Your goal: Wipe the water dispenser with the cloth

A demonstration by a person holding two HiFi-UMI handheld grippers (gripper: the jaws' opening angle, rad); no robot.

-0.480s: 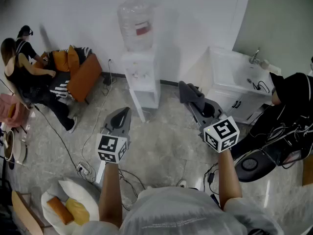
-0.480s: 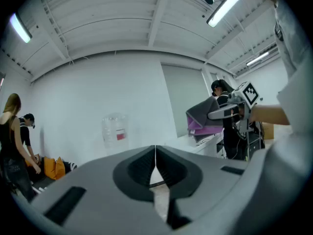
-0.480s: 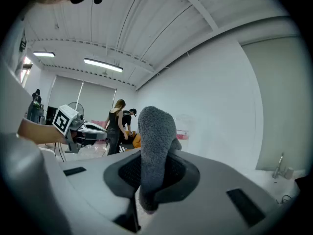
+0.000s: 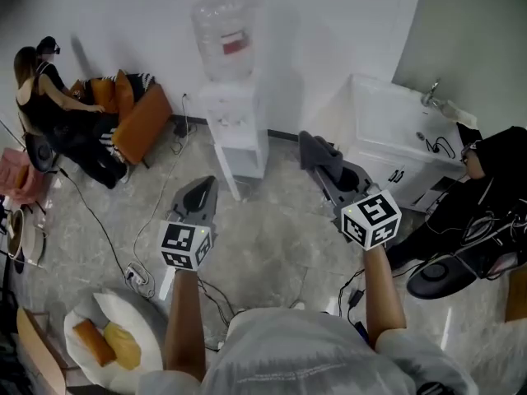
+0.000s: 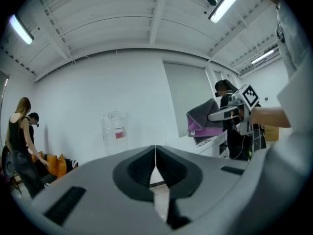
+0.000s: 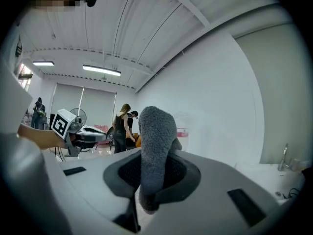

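White wall backs the water dispenser (image 4: 235,134), red label (image 4: 235,44) perhaps unreadable. Right hand-held gripper (image 4: 332,176) pinches grey cloth (image 4: 314,152); left hand-held gripper (image 4: 203,191) pressed together.

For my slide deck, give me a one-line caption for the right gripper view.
The right gripper, shut on a grey cloth, faces the water dispenser across the room.
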